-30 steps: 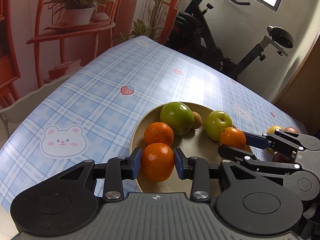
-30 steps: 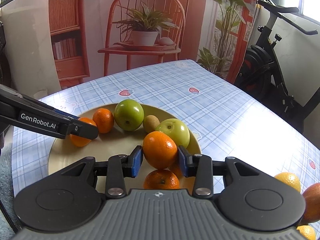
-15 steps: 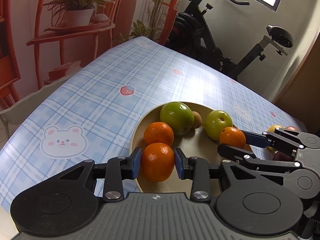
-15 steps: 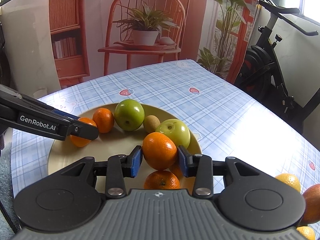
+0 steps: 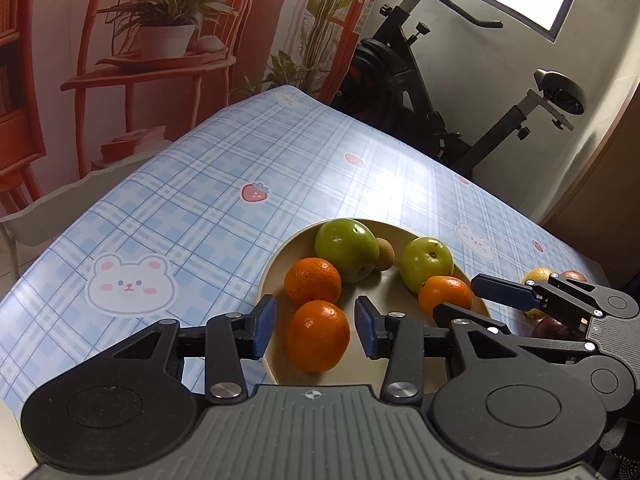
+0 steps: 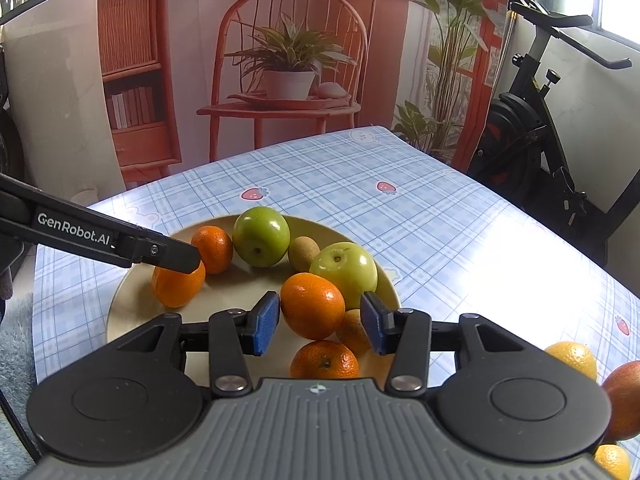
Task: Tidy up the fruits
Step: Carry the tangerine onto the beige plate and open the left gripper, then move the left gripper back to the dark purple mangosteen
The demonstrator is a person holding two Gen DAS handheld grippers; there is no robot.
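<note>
On the beige plate [image 5: 276, 276], which stands on the bench [image 5: 200, 208] with the blue checked cloth, both of my claws have just been opening. My left claw [image 5: 316, 326] is released: its blue pads stand a little apart from the mandarin [image 5: 318, 336] on each side, and this fruit now rests near the plate's rim on my side. My right claw [image 6: 320, 318] is also released; the left pad is very near the other mandarin [image 6: 313, 306], the right pad is clearly free of it. This mandarin lies against a green apple [image 6: 345, 270] and seems to lean on a small pale fruit [image 6: 352, 332] below it.

I judge these mandarins to be light, round and a little soft, with a loose skin that gives under pressure. A hard squeeze could bruise them, and a weak one lets them roll out. The best hold is across the widest part, with the pads flat on two opposite sides. The apples are heavier, harder and smooth, so they may slip more easily.

Beside the plate, more fruits wait on the cloth: a yellow citrus [image 6: 572, 358] and a red fruit [image 6: 624, 400]. The right mandarin could roll when my claw goes away.
</note>
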